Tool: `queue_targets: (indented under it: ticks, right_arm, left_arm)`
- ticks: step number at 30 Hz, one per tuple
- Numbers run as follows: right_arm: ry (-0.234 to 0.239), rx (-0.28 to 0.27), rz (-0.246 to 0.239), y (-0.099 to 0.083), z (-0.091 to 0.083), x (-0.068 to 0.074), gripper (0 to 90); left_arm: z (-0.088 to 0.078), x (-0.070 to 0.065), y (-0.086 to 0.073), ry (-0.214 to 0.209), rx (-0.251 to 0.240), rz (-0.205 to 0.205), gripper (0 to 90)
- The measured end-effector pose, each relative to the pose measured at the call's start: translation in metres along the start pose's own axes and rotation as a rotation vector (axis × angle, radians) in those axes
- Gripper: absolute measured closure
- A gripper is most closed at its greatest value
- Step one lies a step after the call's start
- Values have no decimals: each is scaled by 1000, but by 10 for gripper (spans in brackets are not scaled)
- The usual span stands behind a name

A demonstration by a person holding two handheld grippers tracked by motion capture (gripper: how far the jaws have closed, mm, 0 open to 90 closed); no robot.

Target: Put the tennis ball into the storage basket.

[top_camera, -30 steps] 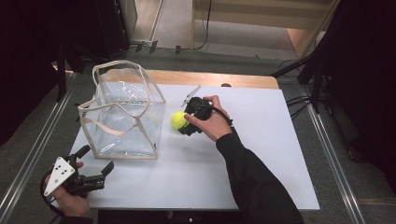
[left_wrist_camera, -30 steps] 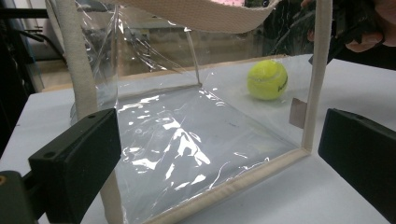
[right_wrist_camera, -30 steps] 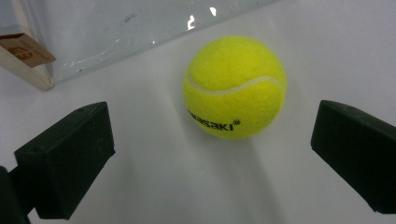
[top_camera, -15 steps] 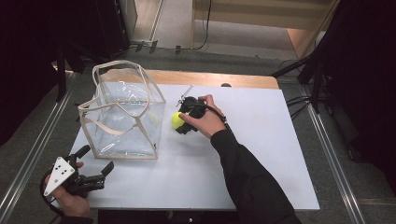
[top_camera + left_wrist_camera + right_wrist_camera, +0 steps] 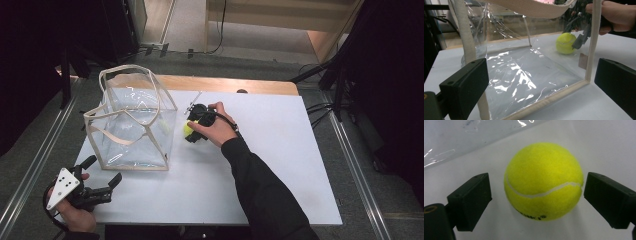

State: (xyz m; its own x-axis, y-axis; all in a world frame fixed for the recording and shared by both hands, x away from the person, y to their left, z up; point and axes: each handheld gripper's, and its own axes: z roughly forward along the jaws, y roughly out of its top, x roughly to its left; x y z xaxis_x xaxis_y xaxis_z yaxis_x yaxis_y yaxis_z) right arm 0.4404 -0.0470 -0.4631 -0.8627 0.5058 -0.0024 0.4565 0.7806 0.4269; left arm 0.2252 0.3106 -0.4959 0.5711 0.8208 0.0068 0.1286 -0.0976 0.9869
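A yellow tennis ball [image 5: 187, 129] lies on the white table [image 5: 280, 150], just right of a clear plastic bag with beige trim [image 5: 132, 125]. My right gripper [image 5: 192, 131] points down over the ball [image 5: 544, 180], one jaw on each side. Its jaws have just been closing: one pad sits at the ball's edge and the other still shows a gap, so it stands open. My left gripper [image 5: 104, 170] rests open at the table's front left corner, facing the bag [image 5: 524, 72]. Through the bag I see the ball [image 5: 565, 43] and the right gripper [image 5: 579, 37].
The bag stands upright with its mouth open and its handles [image 5: 127, 75] arching above. A wooden strip [image 5: 240, 86] runs along the table's far edge. Metal floor rails [image 5: 30, 165] flank the table, and dark stands [image 5: 340, 75] rise at the back right.
The right hand has shifted slightly left and lower, bringing its jaws down around the ball. The ball, the bag and the left gripper have stayed put.
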Motion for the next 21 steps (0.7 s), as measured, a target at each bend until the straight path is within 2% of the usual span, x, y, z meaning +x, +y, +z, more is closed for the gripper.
queue_targets:
  ticks: [7,8,17,21]
  right_arm:
    - [8,11,13,3,6,0,66]
    - [7,15,13,4,8,0,113]
    - [2,18,34,4,11,-2,132]
    - [-8,28,32,4,13,-1,169]
  left_arm:
    - [0,0,0,-1,-2,-3,0]
    - [0,1,0,-2,-2,-4,0]
    - [-1,1,0,3,-2,-6,0]
    - [-1,1,0,2,-2,-4,0]
